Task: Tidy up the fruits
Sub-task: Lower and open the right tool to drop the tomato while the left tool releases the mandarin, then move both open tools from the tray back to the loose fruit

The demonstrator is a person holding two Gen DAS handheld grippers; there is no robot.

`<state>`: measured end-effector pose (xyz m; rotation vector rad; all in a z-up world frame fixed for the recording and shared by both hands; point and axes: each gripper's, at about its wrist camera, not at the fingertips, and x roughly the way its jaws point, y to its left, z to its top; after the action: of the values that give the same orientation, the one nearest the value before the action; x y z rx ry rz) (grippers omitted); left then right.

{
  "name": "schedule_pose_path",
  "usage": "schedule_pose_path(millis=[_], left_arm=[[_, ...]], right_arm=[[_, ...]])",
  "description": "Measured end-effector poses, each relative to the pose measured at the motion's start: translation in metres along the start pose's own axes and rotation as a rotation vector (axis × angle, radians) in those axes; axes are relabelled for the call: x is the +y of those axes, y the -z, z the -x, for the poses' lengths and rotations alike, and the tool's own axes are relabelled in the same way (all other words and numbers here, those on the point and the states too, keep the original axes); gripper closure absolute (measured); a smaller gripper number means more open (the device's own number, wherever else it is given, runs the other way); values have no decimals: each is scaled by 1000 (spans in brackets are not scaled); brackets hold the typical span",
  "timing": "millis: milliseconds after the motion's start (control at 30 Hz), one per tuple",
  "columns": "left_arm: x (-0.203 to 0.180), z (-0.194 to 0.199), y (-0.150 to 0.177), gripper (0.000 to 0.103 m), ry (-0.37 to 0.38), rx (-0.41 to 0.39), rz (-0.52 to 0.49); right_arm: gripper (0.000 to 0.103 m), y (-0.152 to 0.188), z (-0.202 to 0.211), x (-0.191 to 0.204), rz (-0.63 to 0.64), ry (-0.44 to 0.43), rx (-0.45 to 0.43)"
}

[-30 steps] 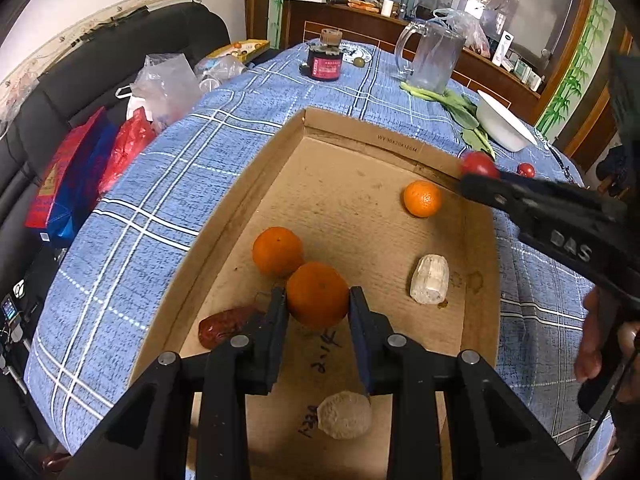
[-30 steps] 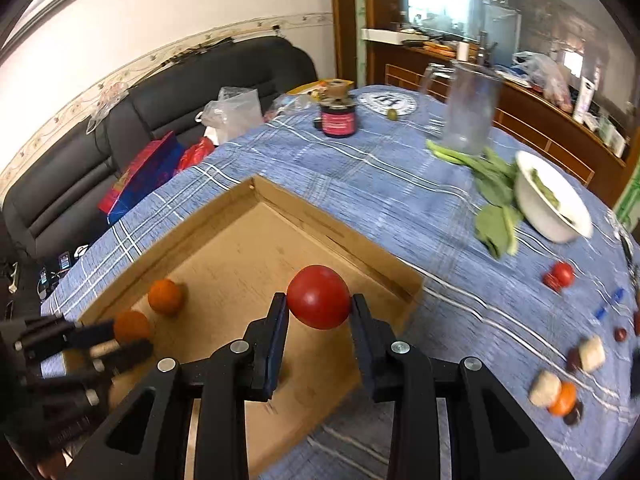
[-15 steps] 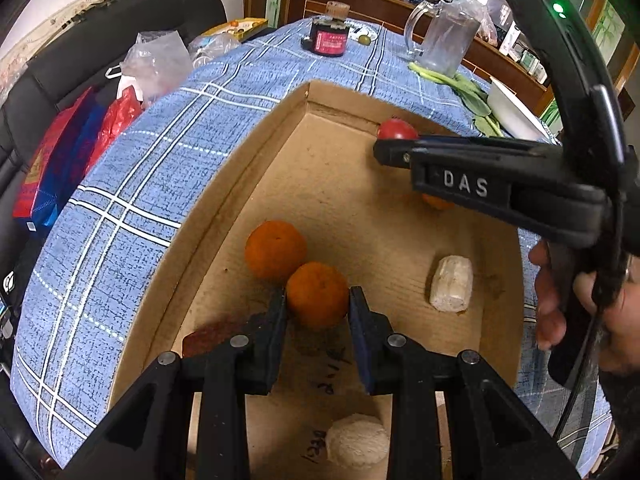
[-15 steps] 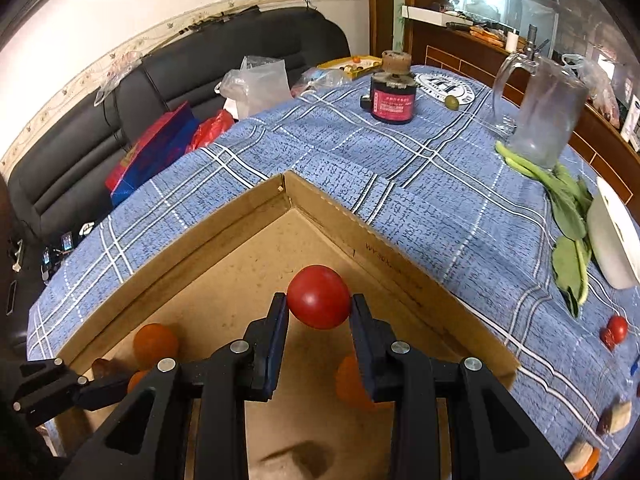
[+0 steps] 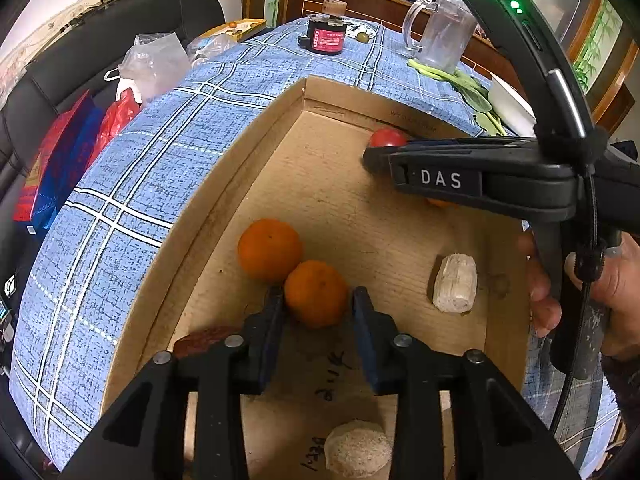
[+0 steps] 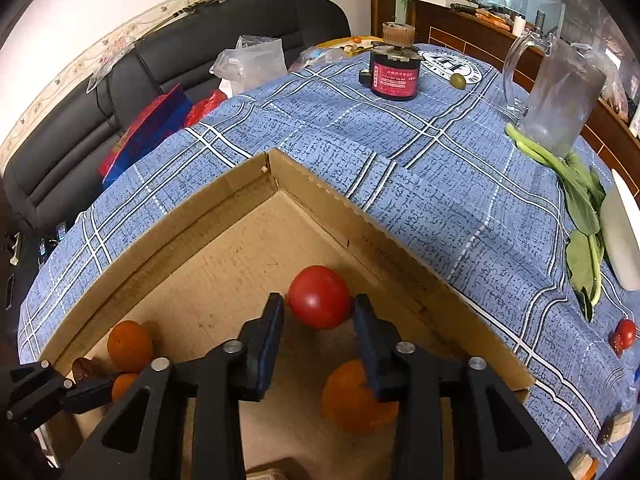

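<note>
black sofa (image 6: pixel 80 120) | glass pitcher (image 6: pixel 560 92) | red-labelled jar (image 6: pixel 394 74) | plastic bags (image 5: pixel 152 64)

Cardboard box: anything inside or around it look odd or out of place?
Mostly tidy. A small red fruit and other bits still lie loose on the tablecloth outside the cardboard box. No spills or damage visible.

Box (image 5: pixel 224 200) sat on table (image 5: pixel 132 168); two oranges (image 5: pixel 270 249) touched inside; tomato (image 6: pixel 319 296) near far wall; jug (image 6: pixel 560 92) behind.
</note>
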<state>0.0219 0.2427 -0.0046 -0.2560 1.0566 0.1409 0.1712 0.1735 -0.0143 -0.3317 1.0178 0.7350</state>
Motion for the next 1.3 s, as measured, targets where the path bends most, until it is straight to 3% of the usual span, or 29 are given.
schedule_pose_path(millis=[67,367,700,833,967,1067,1300], left_arm=[[-1,1,1,62,0,4,2],[2,20,8,58,-4,-16,30],[-8,58,12,53,-95,-117,50],[-30,67,14,51,-85,-138,35],[-66,70,15,50,-51,-141,-12],[-94,70,17,50,-13,-135,-47],[-159,64,28,44,38,-117,-137]], right_arm=[[50,1,3,-1,0,8,-8],[50,12,46,-4,-26,18,-84],[49,79,119,-28,-98,49,-141],[24,119,156,-48,-158,122,-172],[21,157,189,-71,-202,205,-188],[7,181,209,-87,-231,247,-191],[1,228,266,-124,-286,328,-289]])
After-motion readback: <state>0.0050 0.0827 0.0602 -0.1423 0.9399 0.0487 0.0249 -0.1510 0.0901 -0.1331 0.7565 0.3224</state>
